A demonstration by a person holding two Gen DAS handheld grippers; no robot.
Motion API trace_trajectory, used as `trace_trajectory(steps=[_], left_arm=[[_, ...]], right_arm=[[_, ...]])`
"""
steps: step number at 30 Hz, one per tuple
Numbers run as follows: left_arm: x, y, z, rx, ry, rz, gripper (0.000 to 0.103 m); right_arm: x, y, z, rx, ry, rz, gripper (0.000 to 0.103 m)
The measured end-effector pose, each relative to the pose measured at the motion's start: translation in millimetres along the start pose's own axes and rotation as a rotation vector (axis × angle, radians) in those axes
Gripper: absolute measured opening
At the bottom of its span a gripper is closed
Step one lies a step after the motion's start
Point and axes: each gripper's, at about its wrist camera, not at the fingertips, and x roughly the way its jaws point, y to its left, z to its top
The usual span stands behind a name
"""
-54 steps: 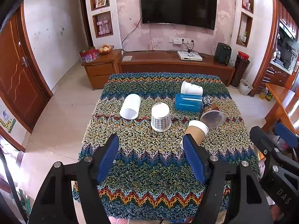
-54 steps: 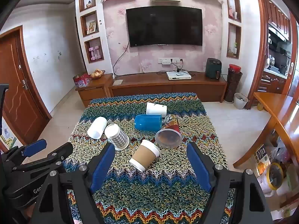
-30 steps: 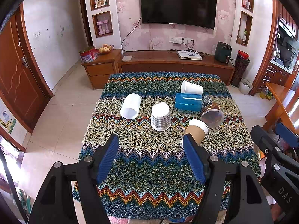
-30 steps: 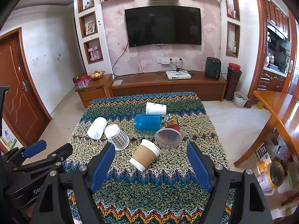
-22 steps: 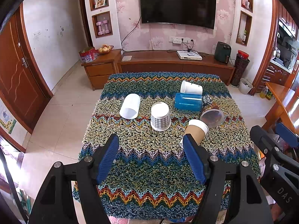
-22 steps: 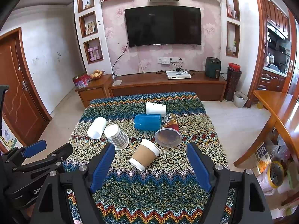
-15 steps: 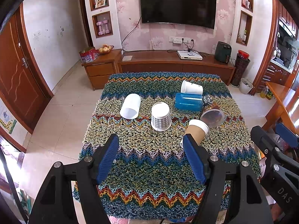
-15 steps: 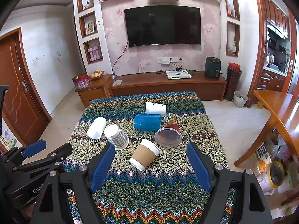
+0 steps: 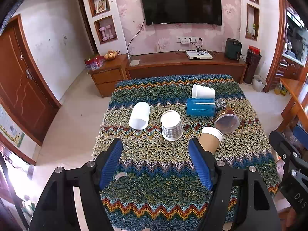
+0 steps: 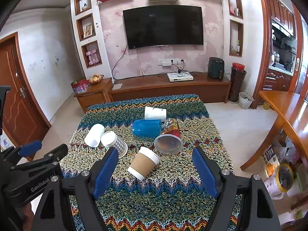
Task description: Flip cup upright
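Several cups lie on their sides on a zigzag-knit tablecloth (image 9: 154, 182). A brown paper cup with a white lid (image 10: 144, 163) (image 9: 210, 137) lies nearest. Beyond it are a grey checked cup (image 9: 171, 128) (image 10: 114, 142), a plain white cup (image 9: 139, 115) (image 10: 94, 135), a blue cup (image 9: 200, 106) (image 10: 147, 127), a clear printed cup (image 9: 225, 117) (image 10: 169, 137) and a white cup at the back (image 9: 203, 91) (image 10: 155, 112). My left gripper (image 9: 156, 154) is open and empty above the near table edge. My right gripper (image 10: 155, 163) is open and empty, with the brown cup seen between its fingers.
A wooden TV cabinet (image 9: 182, 65) and a side cabinet (image 9: 106, 77) stand past the table's far edge. A wooden table (image 10: 288, 115) is to the right. A door (image 9: 17, 80) is on the left. Tiled floor surrounds the table.
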Motion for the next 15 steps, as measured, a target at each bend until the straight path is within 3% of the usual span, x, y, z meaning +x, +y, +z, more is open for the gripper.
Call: trace_trajectory(steps=[6, 15], left_arm=[[10, -11, 11, 0.067, 0.005, 0.020, 0.075], [39, -23, 24, 0.149, 0.086, 0.001, 0.075]], right_arm=[[13, -7, 3, 0.005, 0.015, -0.001, 0.080], [48, -11, 10, -0.010, 0.056, -0.010, 0.080]])
